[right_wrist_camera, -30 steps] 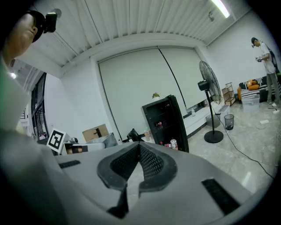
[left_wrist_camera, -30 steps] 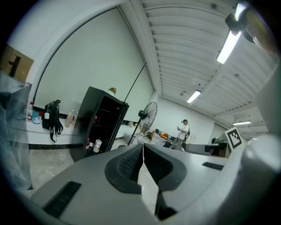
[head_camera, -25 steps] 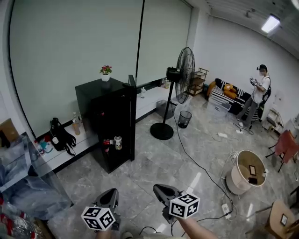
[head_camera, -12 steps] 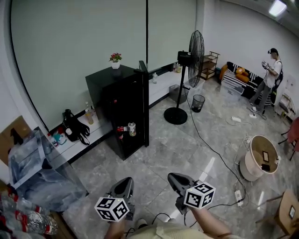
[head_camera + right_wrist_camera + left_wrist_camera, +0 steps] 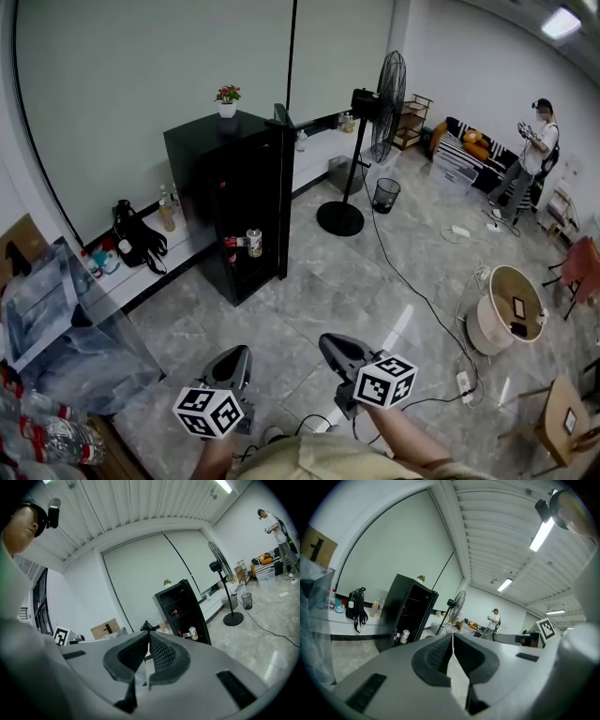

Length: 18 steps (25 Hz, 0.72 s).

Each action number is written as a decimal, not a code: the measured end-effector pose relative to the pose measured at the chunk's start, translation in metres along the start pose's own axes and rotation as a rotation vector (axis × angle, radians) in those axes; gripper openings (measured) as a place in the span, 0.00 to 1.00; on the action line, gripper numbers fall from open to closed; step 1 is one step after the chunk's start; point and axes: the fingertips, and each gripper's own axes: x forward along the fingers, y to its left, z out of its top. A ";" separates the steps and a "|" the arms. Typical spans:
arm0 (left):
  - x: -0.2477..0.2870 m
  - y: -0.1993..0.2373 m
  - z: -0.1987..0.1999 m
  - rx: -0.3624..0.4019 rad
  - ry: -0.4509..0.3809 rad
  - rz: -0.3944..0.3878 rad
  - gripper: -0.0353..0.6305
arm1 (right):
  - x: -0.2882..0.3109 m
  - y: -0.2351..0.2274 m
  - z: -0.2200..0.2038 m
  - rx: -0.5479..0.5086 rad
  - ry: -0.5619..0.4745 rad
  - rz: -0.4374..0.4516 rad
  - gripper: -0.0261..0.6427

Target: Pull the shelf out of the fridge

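The black fridge (image 5: 220, 202) stands across the room by the pale wall, its door (image 5: 281, 192) swung open to the right. A can and small bottles (image 5: 249, 243) sit in the door rack. The inside is dark and its shelves barely show. My left gripper (image 5: 238, 355) and right gripper (image 5: 331, 342) are held low in front of me, far from the fridge, both shut and empty. The left gripper (image 5: 453, 635) looks toward the fridge (image 5: 410, 609). Over the right gripper (image 5: 149, 633) the fridge (image 5: 182, 607) also shows.
A potted plant (image 5: 226, 97) tops the fridge. A standing fan (image 5: 375, 112) and a bin (image 5: 384, 195) stand to its right, with a cable running across the floor. A clear box (image 5: 56, 323) is at left, a bucket (image 5: 506, 319) at right, a person (image 5: 532, 150) far right.
The head view has swung a little, so the fridge sits slightly further left than half a second ago. Both grippers stay shut and low in front of me.
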 end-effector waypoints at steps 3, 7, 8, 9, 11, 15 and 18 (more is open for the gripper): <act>-0.006 0.015 0.011 0.025 -0.015 -0.001 0.08 | 0.014 0.013 -0.003 -0.001 -0.008 0.012 0.07; -0.012 0.033 0.016 0.030 -0.022 -0.009 0.08 | 0.029 0.026 -0.011 0.009 -0.003 0.010 0.07; -0.012 0.037 0.016 0.026 -0.018 -0.012 0.08 | 0.032 0.028 -0.014 0.014 0.000 0.007 0.07; -0.012 0.041 0.016 0.023 -0.014 -0.014 0.08 | 0.034 0.029 -0.017 0.018 0.003 0.003 0.07; -0.010 0.047 0.015 0.013 -0.008 -0.015 0.08 | 0.039 0.028 -0.021 0.024 0.010 -0.005 0.07; -0.003 0.054 0.014 0.001 -0.005 -0.014 0.08 | 0.048 0.019 -0.022 0.032 0.012 -0.020 0.07; 0.007 0.059 0.014 0.000 0.001 -0.013 0.08 | 0.062 0.010 -0.019 0.036 0.019 -0.019 0.07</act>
